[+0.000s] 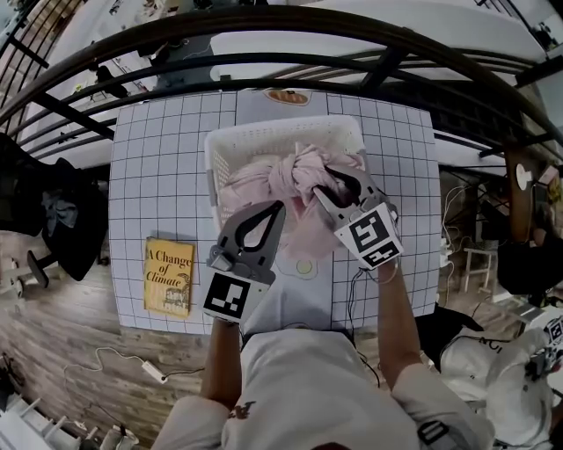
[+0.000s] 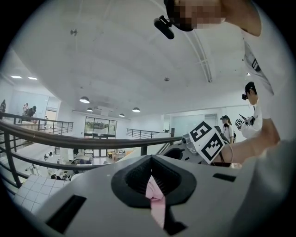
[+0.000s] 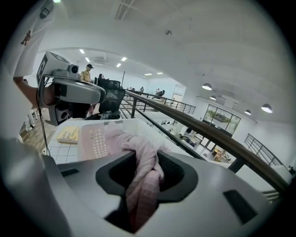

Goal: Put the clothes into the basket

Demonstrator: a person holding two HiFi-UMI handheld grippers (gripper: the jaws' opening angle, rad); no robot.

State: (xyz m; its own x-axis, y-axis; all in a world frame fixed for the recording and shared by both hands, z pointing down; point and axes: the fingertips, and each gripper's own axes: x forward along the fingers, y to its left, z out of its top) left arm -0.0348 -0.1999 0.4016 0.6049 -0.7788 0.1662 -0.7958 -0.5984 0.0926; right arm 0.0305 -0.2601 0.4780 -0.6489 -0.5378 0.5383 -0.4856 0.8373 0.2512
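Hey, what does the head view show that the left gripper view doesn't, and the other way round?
Only the head view: the white basket on the gridded table, the yellow book lying on that table, and the bulk of the pink garment bunched over the basket.
Only the left gripper view: the ceiling lamps, and a close look at a strip of the garment pinched between the left gripper fingers.
Both: the right gripper with its marker cube, and the dark railing.
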